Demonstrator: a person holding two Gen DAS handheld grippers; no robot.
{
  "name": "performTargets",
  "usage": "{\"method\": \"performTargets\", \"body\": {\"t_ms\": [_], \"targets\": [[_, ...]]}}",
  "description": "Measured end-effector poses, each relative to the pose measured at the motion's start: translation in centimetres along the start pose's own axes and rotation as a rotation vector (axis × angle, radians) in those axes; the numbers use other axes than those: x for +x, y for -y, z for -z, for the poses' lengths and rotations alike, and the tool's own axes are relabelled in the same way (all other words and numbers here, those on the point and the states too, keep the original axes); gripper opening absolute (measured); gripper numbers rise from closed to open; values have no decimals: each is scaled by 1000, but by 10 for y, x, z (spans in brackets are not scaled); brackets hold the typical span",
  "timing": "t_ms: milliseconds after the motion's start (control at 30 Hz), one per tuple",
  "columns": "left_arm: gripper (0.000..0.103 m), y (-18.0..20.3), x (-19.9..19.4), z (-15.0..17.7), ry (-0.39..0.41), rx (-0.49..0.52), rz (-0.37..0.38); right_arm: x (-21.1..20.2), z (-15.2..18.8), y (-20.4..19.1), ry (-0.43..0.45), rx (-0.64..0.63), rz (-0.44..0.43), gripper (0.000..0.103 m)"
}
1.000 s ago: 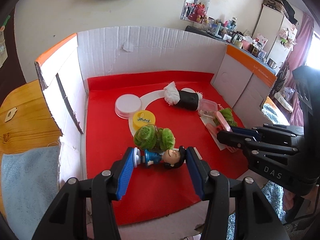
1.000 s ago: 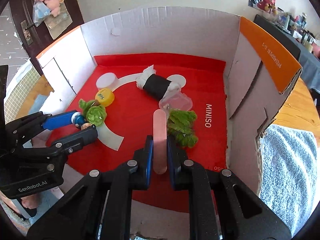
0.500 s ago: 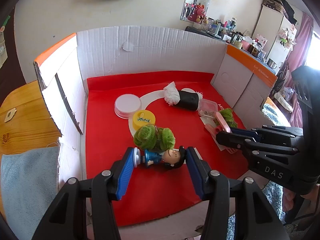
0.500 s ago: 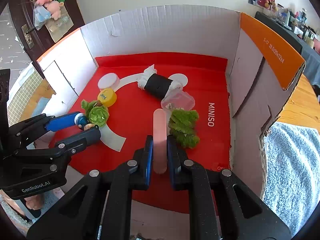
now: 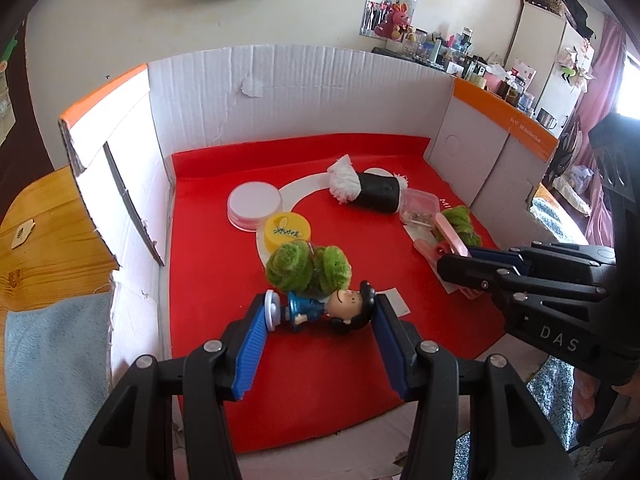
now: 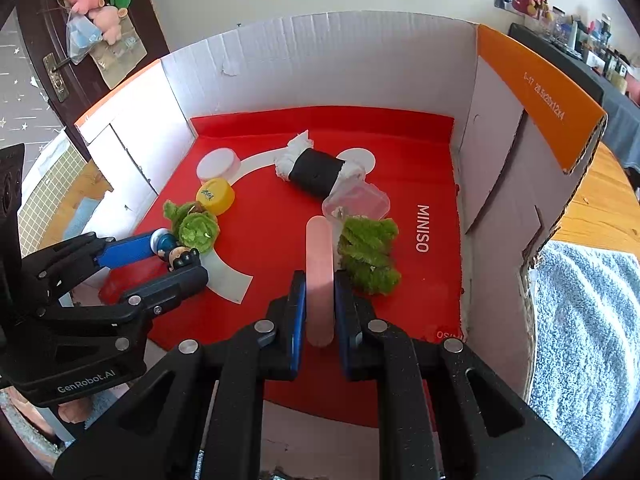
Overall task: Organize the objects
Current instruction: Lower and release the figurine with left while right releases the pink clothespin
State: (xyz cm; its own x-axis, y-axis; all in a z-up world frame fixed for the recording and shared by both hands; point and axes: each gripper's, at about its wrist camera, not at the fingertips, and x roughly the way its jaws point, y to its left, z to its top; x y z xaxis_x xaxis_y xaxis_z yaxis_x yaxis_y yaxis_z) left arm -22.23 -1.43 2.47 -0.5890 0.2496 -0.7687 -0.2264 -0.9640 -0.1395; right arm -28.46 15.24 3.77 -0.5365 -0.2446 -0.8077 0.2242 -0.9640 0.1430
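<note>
- My left claw [image 5: 320, 320] is part-open around a little doll figurine [image 5: 326, 310], which lies on its side crosswise between the blue pads; base against one pad, dark hair against the other, so I judge it gripped.
- My right claw [image 6: 320, 300] is closed tight on a pink stick [image 6: 319, 264], which points away from me toward twelve o'clock, its far end near a clear plastic tub [image 6: 358, 202].
- Both claws sit over the red mat [image 5: 224, 320] inside the white cardboard box [image 5: 304, 88], low at the six o'clock edge.
- From the left camera, a green pom-pom pair [image 5: 308, 266] sits just beyond the figurine at twelve o'clock, touching or nearly so; a yellow cap [image 5: 288, 232] and a white lid [image 5: 254, 204] lie further at eleven o'clock.
- A black roll with white frayed ends [image 5: 372, 190] rests at one o'clock, and a green fuzzy strip [image 6: 370, 254] lies just at three o'clock of the stick.
- Step in hand, as I read it: both items are grasped and waiting to be carried.
- The next move calls for lifting each one clear before travelling, so the figurine does not drag the pom-poms and the stick does not sweep the strip or tub.
- Where they belong I cannot tell.
</note>
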Motion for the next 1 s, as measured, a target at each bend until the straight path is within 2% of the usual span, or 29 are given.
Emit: {"method": "performTargets", "body": {"t_ms": [567, 733, 1000], "targets": [[54, 2, -6, 2, 9, -6, 7, -1, 1, -3, -5, -3, -7, 14], [61, 4, -8, 1, 17, -4, 9, -2, 2, -3, -4, -2, -6, 14], [62, 6, -13, 1, 23, -6, 4, -4, 4, -5, -5, -10, -1, 14]]}}
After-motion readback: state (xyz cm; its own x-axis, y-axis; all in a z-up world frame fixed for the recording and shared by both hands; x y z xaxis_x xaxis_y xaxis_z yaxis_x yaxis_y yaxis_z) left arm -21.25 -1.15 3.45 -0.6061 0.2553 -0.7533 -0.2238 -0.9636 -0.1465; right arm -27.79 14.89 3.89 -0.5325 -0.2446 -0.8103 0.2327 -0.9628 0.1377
